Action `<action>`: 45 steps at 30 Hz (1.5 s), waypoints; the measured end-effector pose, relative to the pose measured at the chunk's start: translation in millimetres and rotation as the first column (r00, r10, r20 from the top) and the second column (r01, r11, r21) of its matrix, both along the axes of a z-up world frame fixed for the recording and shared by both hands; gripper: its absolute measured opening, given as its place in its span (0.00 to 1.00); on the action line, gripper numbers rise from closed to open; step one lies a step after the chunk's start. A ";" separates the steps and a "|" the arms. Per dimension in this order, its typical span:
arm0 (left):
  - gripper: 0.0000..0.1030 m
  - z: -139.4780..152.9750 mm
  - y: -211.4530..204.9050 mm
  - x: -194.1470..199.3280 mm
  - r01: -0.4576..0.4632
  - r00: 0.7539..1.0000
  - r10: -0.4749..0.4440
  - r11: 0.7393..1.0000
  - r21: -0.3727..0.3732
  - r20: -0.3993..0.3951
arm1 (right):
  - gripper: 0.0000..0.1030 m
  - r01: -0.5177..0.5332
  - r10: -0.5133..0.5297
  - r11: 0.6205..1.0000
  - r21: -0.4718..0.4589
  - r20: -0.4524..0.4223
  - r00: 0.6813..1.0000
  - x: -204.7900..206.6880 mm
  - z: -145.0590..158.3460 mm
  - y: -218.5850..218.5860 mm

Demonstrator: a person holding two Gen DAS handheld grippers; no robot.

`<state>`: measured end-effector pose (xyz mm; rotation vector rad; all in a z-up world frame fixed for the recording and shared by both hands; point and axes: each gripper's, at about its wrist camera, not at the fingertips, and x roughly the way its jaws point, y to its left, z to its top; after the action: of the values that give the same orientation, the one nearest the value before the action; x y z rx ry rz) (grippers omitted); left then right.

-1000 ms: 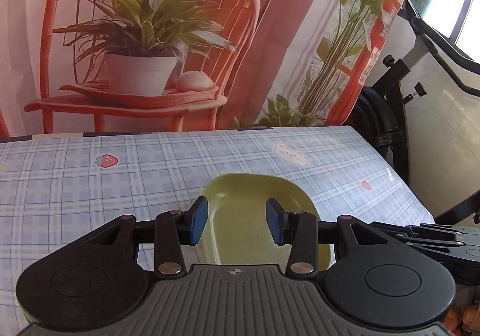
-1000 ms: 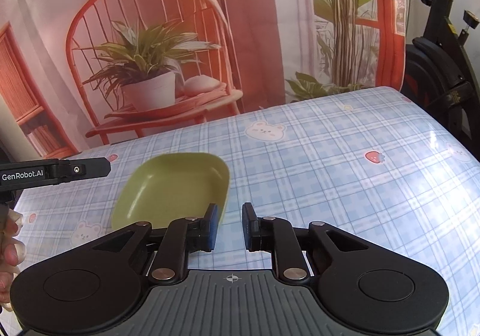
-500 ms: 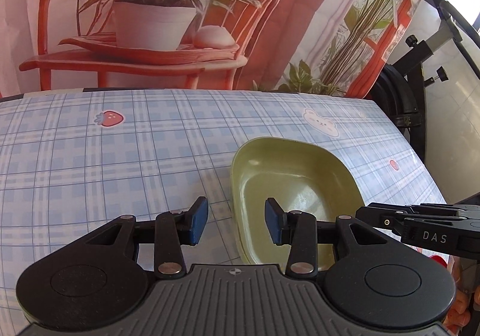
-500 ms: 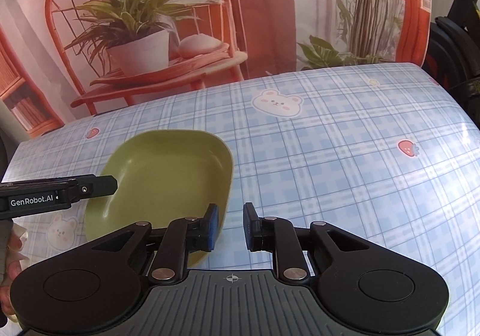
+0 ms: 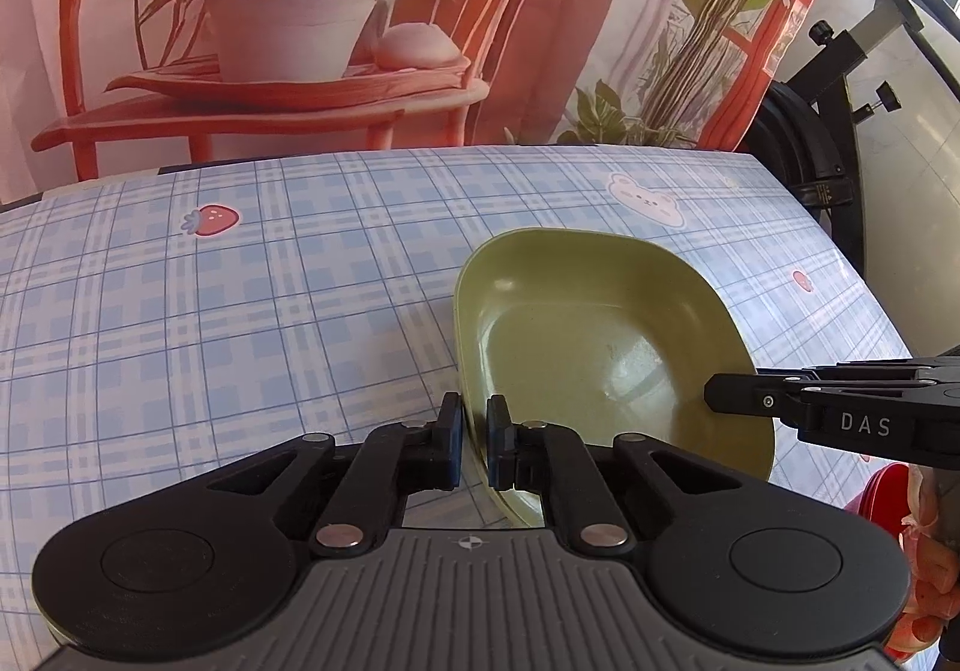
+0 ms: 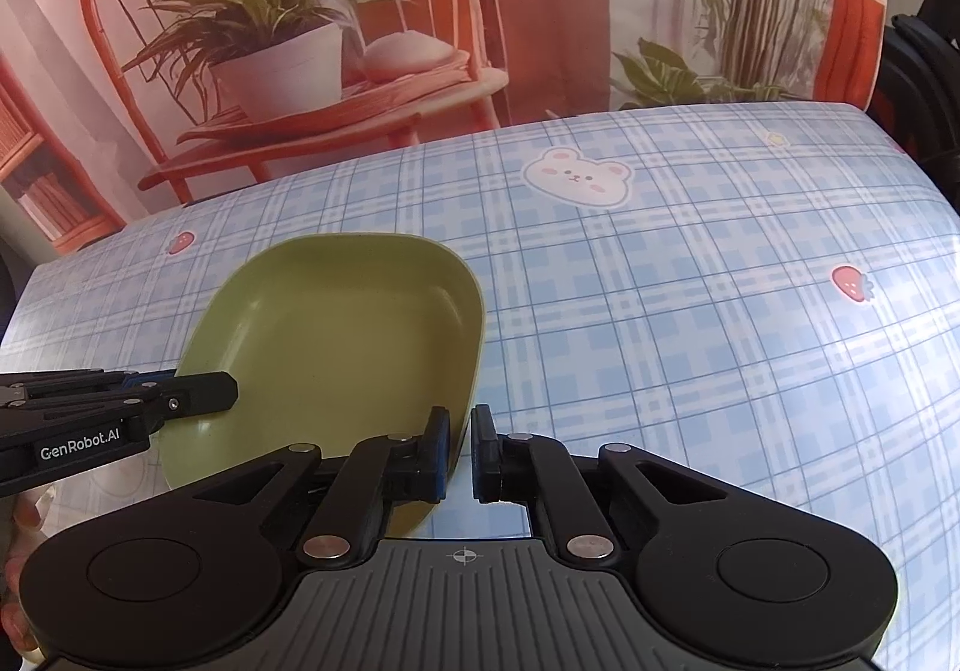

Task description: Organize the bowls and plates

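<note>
A home room: bear-and-strawberry plaid tablecloth (image 6: pixel 660 311), printed chair-and-plant backdrop (image 5: pixel 300 11), exercise bike (image 5: pixel 840 89) beside it.

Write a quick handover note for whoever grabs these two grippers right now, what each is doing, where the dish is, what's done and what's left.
Left gripper: closed on the left rim of the olive-green rounded-square plastic bowl, one finger inside the rim, one outside.
Right gripper: nearly closed astride the bowl's opposite rim; whether it is pinching the rim I cannot tell.
Bowl: near the front edge of the blue plaid tablecloth, empty; whether it is resting or just lifted is unclear.
Done: bowl reached from both sides.
Left: confirm the right grip, lift it and put it where it belongs. No other plates or bowls are in view.
</note>
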<state>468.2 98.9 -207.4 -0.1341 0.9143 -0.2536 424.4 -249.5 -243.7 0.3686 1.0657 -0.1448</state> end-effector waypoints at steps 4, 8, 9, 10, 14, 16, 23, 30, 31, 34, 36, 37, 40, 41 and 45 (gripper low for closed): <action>0.08 12.0 -0.6 -7.6 0.001 1.000 -0.002 1.000 0.017 0.019 | 0.07 0.018 -0.019 1.000 0.026 0.021 1.000 -7.9 7.5 -0.3; 0.08 28.0 -1.3 -16.8 0.001 0.999 -0.003 0.999 0.043 0.044 | 0.07 0.021 -0.023 0.999 0.038 0.050 0.998 -16.7 20.7 3.2; 0.08 32.0 -1.2 -19.2 -0.001 0.999 -0.001 0.999 0.049 0.050 | 0.07 0.021 -0.023 0.999 0.041 0.060 0.998 -19.8 25.0 5.0; 0.08 35.9 -0.9 -22.0 -0.002 0.998 -0.001 0.999 0.054 0.056 | 0.07 0.020 -0.023 0.999 0.045 0.071 0.997 -23.3 29.3 6.7; 0.08 50.9 0.8 -35.2 0.008 0.997 -0.013 0.998 0.065 0.072 | 0.08 0.026 -0.033 0.998 0.063 0.109 0.993 -40.3 47.9 12.4; 0.08 59.1 1.0 -44.6 0.015 0.996 -0.021 0.997 0.071 0.084 | 0.08 0.027 -0.036 0.997 0.077 0.122 0.992 -49.1 55.4 15.3; 0.08 78.5 -2.2 -79.7 0.046 0.991 -0.055 0.996 0.078 0.119 | 0.09 0.032 -0.049 0.993 0.115 0.153 0.987 -85.3 76.7 21.6; 0.08 84.4 -1.9 -105.0 0.073 0.989 -0.085 0.992 0.098 0.123 | 0.11 0.021 -0.045 0.986 0.166 0.146 0.988 -118.2 79.8 34.2; 0.08 83.7 -1.9 -107.5 0.077 0.989 -0.088 0.992 0.100 0.120 | 0.11 0.017 -0.042 0.985 0.172 0.144 0.989 -121.2 79.4 35.5; 0.08 81.4 0.0 -117.2 0.084 0.989 -0.096 0.991 0.105 0.115 | 0.12 -0.001 -0.023 0.983 0.181 0.134 0.991 -133.0 76.7 44.5; 0.08 78.4 2.1 -121.7 0.085 0.990 -0.095 0.991 0.102 0.103 | 0.12 -0.015 -0.007 0.984 0.179 0.122 0.993 -140.3 74.6 53.0; 0.08 77.1 2.8 -125.0 0.087 0.990 -0.097 0.991 0.104 0.099 | 0.13 -0.019 -0.002 0.984 0.179 0.117 0.993 -142.4 73.6 55.4; 0.08 72.6 5.6 -134.7 0.096 0.991 -0.105 0.989 0.108 0.088 | 0.13 -0.032 0.014 0.982 0.188 0.098 0.995 -150.9 68.6 63.3; 0.08 71.4 6.2 -136.2 0.097 0.991 -0.106 0.989 0.108 0.084 | 0.13 -0.036 0.019 0.981 0.191 0.091 0.996 -153.7 67.1 66.3; 0.08 65.0 7.7 -145.0 0.101 0.992 -0.110 0.988 0.114 0.069 | 0.14 -0.046 0.032 0.981 0.190 0.074 0.997 -162.3 63.4 75.5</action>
<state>323.2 106.6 -142.4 0.0263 0.8596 -0.3036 262.1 -174.0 -180.4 0.5223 1.0194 0.0064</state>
